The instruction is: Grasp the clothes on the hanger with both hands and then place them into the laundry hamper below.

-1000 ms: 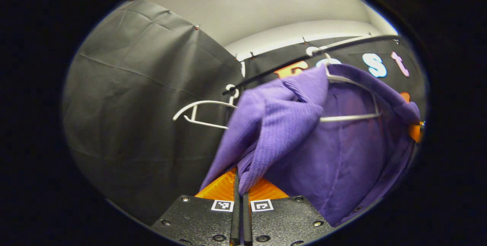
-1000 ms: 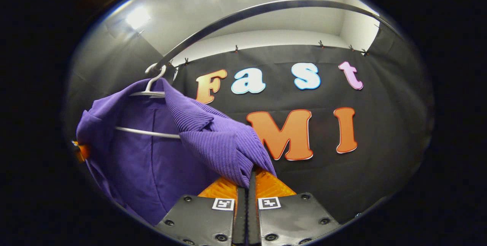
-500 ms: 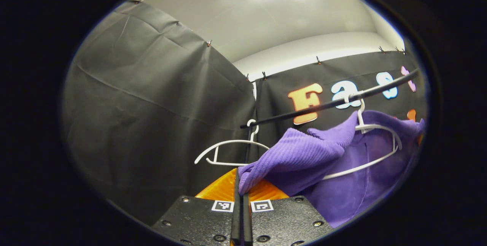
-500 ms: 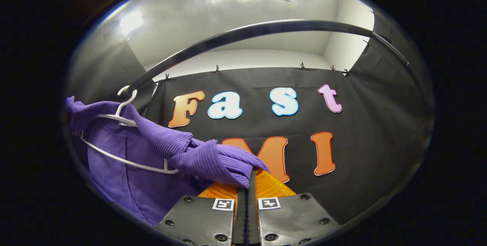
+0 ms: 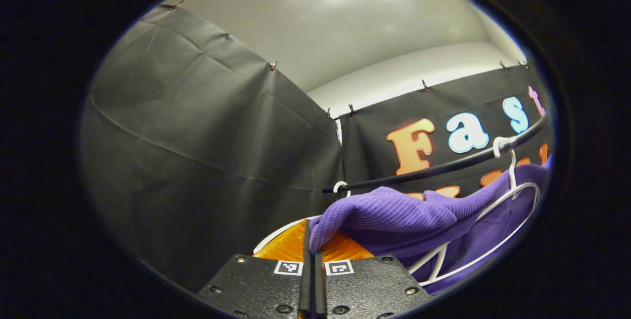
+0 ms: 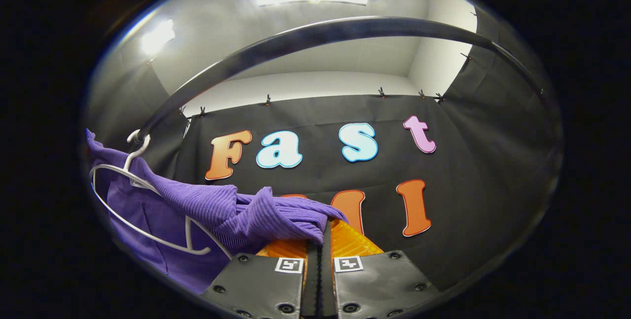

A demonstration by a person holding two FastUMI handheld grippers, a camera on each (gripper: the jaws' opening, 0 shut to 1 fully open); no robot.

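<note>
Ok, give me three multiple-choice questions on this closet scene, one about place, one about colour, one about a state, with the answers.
1. Where does the white plastic hanger hang?
A. on the dark metal rail
B. on a door
C. on a floor stand
2. What colour is the ribbed knit garment?
A. green
B. purple
C. white
3. What is the left hand-held gripper doing?
A. open
B. shut on nothing
C. shut on the garment

Answers: A, its hook loops over the rail; B, the cloth is purple in both views; C, both fingers pinch its edge.

Left gripper (image 5: 310, 252) and right gripper (image 6: 323, 245): jaws pinched closed.
</note>
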